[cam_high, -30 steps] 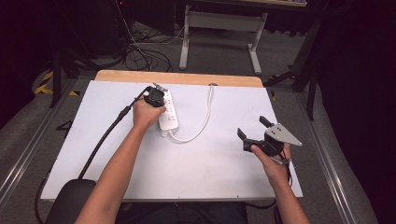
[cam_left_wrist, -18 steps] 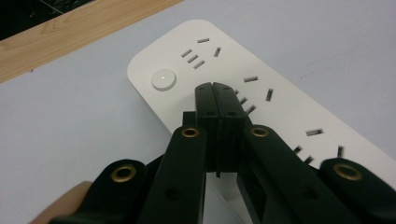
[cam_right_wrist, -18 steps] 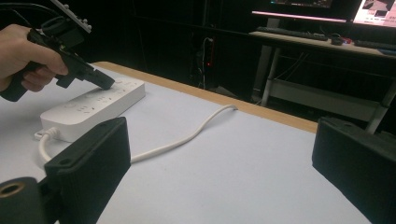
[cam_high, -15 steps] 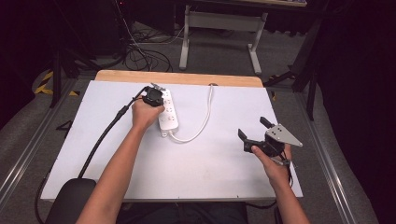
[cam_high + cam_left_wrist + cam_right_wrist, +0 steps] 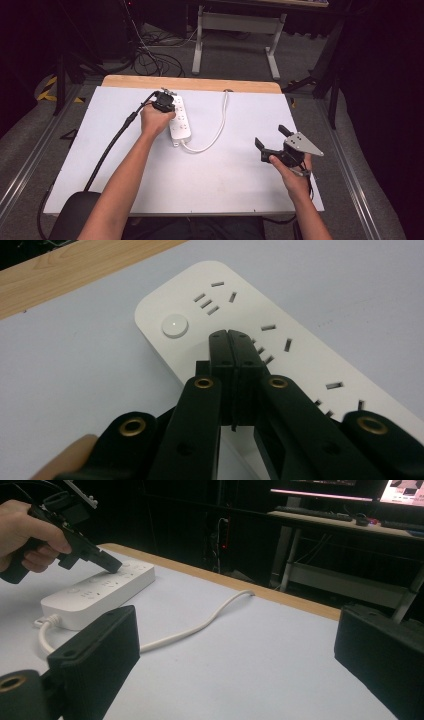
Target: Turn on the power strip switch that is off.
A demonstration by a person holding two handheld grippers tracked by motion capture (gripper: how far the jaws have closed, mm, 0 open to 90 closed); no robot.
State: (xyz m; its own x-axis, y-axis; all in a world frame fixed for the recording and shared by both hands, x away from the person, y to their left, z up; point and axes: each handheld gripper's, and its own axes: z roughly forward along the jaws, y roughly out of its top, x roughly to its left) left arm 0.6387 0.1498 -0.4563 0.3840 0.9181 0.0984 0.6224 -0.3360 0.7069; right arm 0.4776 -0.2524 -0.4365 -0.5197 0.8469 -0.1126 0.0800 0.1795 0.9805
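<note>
A white power strip lies on the white table top, left of the middle, and its white cord curves off toward the far edge. My left gripper is shut with nothing between its jaws. In the left gripper view its closed tips sit at the strip, just beside the round button; contact is unclear. My right gripper is held above the table's right part, open and empty. In the right gripper view, that gripper faces the strip, the cord and the left gripper.
A wooden strip runs along the table's far edge. The left gripper's black cable trails back over the table's left part. A desk frame and floor cables stand beyond. A dark round seat is at the near left corner.
</note>
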